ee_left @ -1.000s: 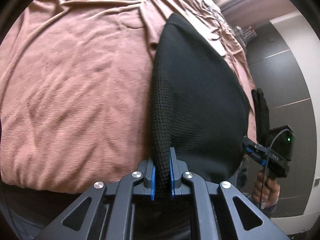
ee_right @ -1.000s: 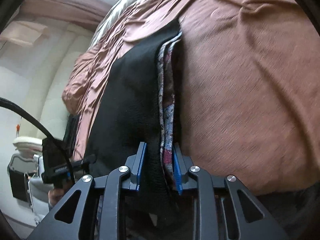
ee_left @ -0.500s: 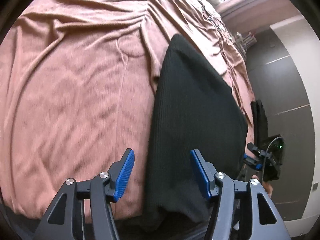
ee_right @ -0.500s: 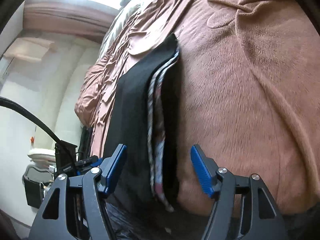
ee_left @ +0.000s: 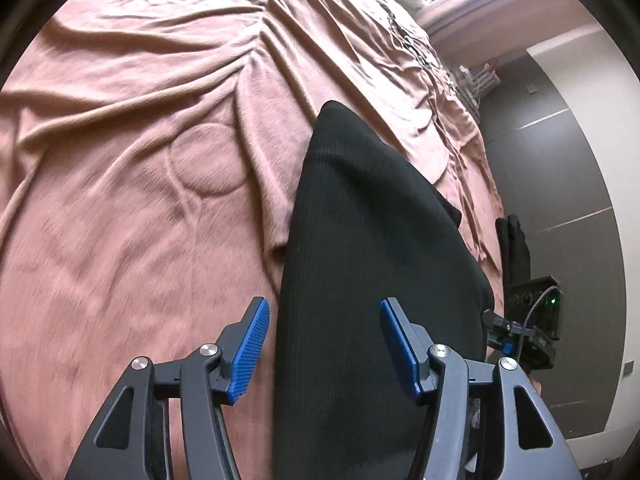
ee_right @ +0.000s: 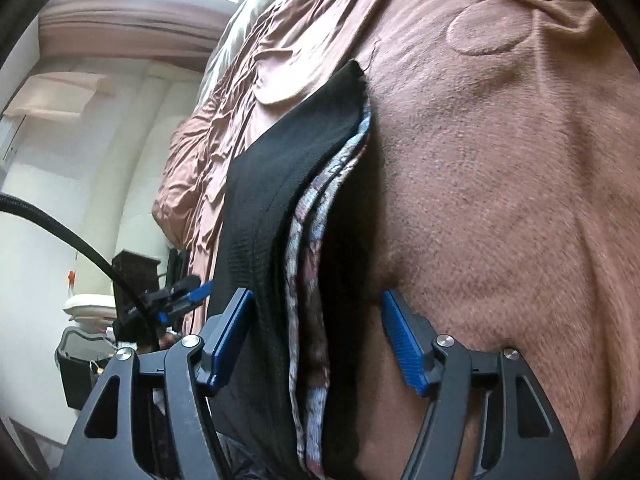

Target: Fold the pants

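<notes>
The black ribbed pants (ee_left: 372, 248) lie folded on the pink bedspread (ee_left: 132, 160), reaching to the near edge of the bed. My left gripper (ee_left: 324, 344) is open above their near end, blue pads apart and touching nothing. In the right wrist view the pants (ee_right: 280, 184) show stacked layers with a patterned lining (ee_right: 308, 248) at their edge. My right gripper (ee_right: 316, 340) is open too, its fingers straddling that layered edge without pressing it. Each gripper appears small in the other's view: the right gripper (ee_left: 516, 332) and the left gripper (ee_right: 176, 296).
The pink bedspread (ee_right: 500, 200) is wrinkled, with a round embossed mark (ee_left: 208, 164). A dark grey wall (ee_left: 560, 184) stands beyond the bed's right edge. A white wall (ee_right: 52, 200) and a dark bin (ee_right: 76, 372) are at the left in the right wrist view.
Both grippers were shut on the near end of the pants a second ago; both have opened, let go and drawn back. The pants now lie flat on the bed.
</notes>
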Motion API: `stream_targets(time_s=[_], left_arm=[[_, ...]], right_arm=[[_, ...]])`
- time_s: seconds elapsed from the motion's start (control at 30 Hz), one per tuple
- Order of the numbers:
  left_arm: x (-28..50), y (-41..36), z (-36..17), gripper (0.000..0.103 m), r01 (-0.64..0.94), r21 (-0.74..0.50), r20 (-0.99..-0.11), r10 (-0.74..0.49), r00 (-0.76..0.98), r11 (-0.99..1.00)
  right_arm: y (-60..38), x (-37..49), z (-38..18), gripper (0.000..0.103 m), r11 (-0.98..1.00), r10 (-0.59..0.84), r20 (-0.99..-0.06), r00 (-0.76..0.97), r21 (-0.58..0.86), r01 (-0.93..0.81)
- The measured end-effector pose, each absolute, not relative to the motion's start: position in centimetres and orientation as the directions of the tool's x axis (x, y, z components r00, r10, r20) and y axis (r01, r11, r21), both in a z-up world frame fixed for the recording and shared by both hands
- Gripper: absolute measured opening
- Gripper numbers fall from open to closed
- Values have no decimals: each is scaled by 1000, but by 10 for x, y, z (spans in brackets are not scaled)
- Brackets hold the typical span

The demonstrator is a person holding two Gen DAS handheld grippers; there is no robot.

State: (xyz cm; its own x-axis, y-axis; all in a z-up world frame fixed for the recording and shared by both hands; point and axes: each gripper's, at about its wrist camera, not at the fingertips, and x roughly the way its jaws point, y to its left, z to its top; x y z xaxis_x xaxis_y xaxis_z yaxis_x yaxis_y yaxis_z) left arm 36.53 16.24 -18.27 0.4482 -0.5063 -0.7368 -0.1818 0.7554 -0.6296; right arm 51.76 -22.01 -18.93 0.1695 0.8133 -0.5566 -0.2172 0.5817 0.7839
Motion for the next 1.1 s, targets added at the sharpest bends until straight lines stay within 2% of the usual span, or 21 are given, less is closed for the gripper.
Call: stream_targets(time_s=[0.17,0.37,0.47,0.57,0.63,0.7,0.8,1.1], left_arm=[[390,162,-192,57,-166,-637,-733,-524,435,753],[412,166,-202,46,-156,-660,-715,-550,431,735],[423,164,-207,46,-156,-667,-712,-561,423,729],[427,161,-208,41,-156,-667,-712,-561,421,729],[423,161,-207,34,-153,-673,-707,-568,422,724],[419,160,-207,21,-146,-678,-703,-577,415,721],[411,157,-199,14,-120,-670,-702,-572,424,733],[391,149,-148,10,-35,-662,-664,-563,492,749]], right_arm=[[-214,525,-191,65,552,834,-535,134,804,-222],[-203,533,-194,65,556,830,-544,120,795,-243],[-199,536,-194,64,554,831,-544,117,792,-257],[-197,535,-194,53,566,823,-554,125,780,-267],[-198,533,-195,45,565,824,-552,132,781,-266],[-200,528,-193,37,559,828,-542,142,781,-280],[-198,522,-187,32,567,823,-546,159,765,-306],[-186,494,-146,27,587,807,-543,231,694,-417]])
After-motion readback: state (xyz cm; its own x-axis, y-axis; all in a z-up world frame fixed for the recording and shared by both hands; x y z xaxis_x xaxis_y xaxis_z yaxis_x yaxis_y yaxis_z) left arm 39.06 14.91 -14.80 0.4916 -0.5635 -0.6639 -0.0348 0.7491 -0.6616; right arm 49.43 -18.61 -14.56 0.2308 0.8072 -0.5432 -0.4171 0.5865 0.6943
